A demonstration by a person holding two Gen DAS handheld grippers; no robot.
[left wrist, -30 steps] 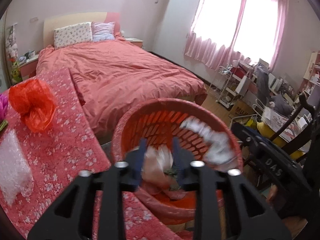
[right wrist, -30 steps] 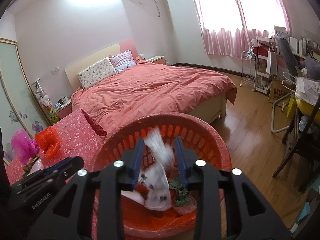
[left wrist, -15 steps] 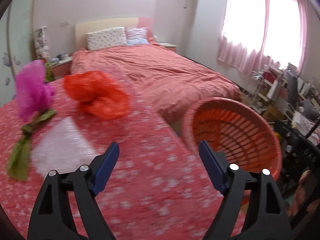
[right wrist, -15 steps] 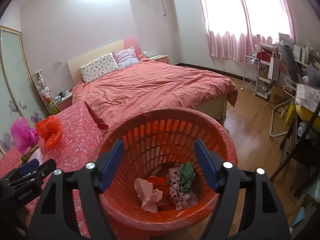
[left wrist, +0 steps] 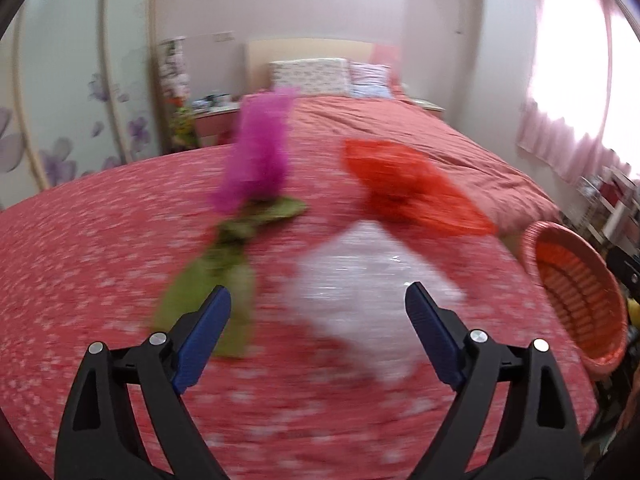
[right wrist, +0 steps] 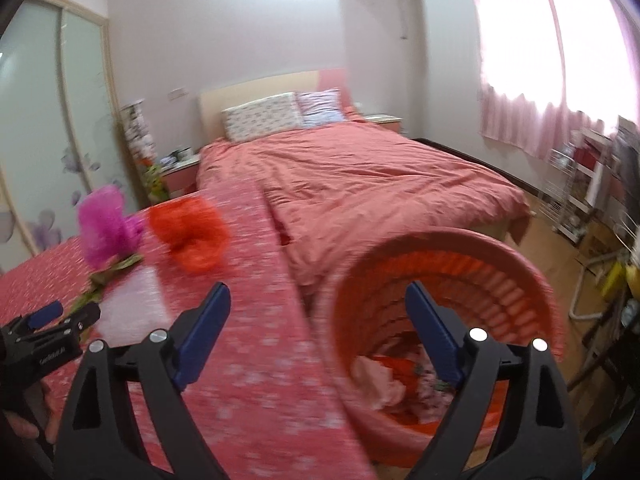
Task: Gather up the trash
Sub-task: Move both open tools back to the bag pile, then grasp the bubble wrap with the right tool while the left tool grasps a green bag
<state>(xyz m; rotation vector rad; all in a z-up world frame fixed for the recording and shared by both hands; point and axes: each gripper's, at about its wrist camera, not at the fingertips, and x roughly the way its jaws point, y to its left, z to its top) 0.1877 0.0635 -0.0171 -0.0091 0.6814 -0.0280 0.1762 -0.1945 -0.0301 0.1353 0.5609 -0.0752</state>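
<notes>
On the red floral table cloth (left wrist: 100,248) lie a clear bubble-wrap sheet (left wrist: 368,280), a crumpled orange plastic bag (left wrist: 404,188) and a magenta flower with green leaves (left wrist: 260,164). My left gripper (left wrist: 318,304) hovers over the bubble wrap, jaws still opening, nothing between them. The orange basket (right wrist: 460,280) stands beside the table and holds crumpled pink paper (right wrist: 380,380) and other scraps. My right gripper (right wrist: 318,304) hangs over the basket's rim and the table edge, jaws opening and empty. In the right wrist view the left gripper (right wrist: 52,320) shows at lower left.
A bed with a pink cover (right wrist: 360,184) fills the room behind the table. A wardrobe with sliding doors (right wrist: 44,128) stands at the left. A wire rack (right wrist: 576,184) and cluttered furniture line the right wall by the curtained window.
Both grippers let their trash fall into the basket and opened wide. The left one swung away over the table to the bubble wrap; the right one shifted left, to the basket's rim.
</notes>
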